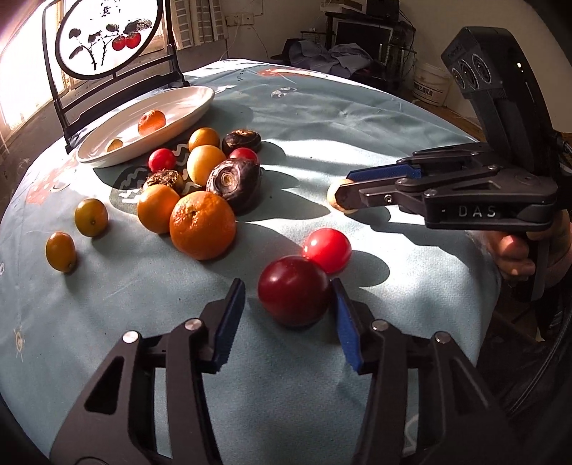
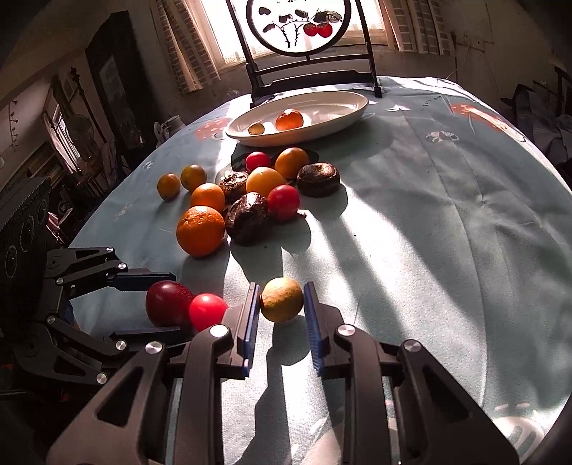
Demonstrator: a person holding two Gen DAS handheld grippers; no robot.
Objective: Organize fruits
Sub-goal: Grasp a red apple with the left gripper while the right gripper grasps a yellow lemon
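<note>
Fruit sits between both sets of jaws: my left gripper [image 1: 287,306] brackets the dark plum [image 1: 294,290] wide, my right gripper [image 2: 280,304] narrowly brackets the yellow fruit [image 2: 281,299] (both well short of the plate [image 2: 343,116]).

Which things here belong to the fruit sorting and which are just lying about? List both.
Part of the job:
dark red plum between the open left tool fingers
yellow fruit between the open right tool fingers
small red fruit
big orange
white plate

Just lying about:
painted round screen
white bucket
</note>
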